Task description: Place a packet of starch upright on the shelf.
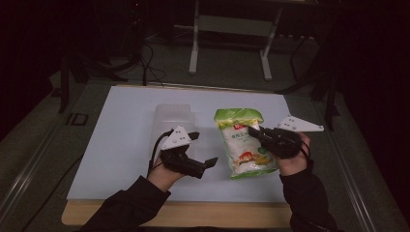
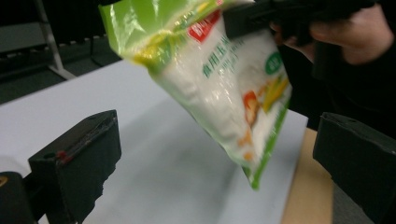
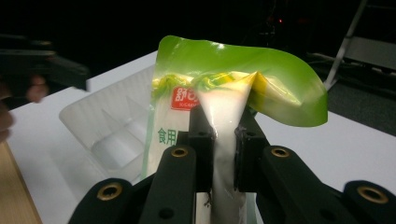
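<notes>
The bag (image 1: 244, 145), a green-topped clear pouch w/ white powder or grain inside, hangs off the table, pinched near its upper right edge by the right gripper (image 1: 255, 131). In the right gripper view the jaws are closed on a fold of the film just under the green header (image 3: 243, 79), so the grip is on plastic, not on the bulk of the contents. In the left gripper view the bag (image 2: 219, 84) hangs tilted, its lower corner clear above the white mat (image 2: 154, 177).

The left gripper (image 1: 203, 152) sits to the bag's left, near but apart from it, jaws spread wide & holding nothing. Behind it, on the white mat (image 1: 121, 125), stands a clear plastic tray (image 1: 171, 118); the right gripper view shows it as a ribbed, moulded container (image 3: 107, 135) just beside & behind the bag.

Judgement: the step in hand looks like carrying the bag over to the tray. To do it well: keep the pinch firm, since film can slip under the weight; move slow so the bag doesn't swing; bring the lower end over the tray opening first, then lay it down flat. The left gripper could steady the bag's bottom or hold the tray, which looks light enough to skid.
</notes>
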